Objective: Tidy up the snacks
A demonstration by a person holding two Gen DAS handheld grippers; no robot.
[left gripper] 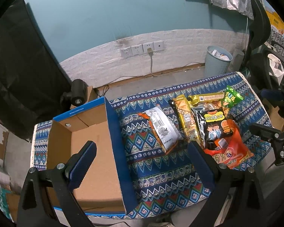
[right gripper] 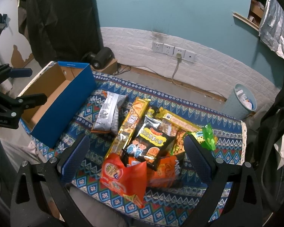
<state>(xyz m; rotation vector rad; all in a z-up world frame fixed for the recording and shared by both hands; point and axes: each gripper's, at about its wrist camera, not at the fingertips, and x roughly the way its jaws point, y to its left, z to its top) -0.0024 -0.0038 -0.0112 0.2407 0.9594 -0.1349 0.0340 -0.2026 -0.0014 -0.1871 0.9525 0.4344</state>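
Left wrist view: left gripper hangs spread wide with nothing in it, half over the bare box; snacks lie piled on the cloth beside it.

Right wrist view: right gripper gapes over the pile. Puffy crinkly bags, probably light, slick and crushable, so I'd pinch the orange bag by its sealed edge.

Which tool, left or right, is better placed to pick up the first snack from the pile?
Probably the right tool: it is open with the snack pile directly between its fingers. The left tool, also open, points at the box wall and bare cloth, with the pile off to its right.
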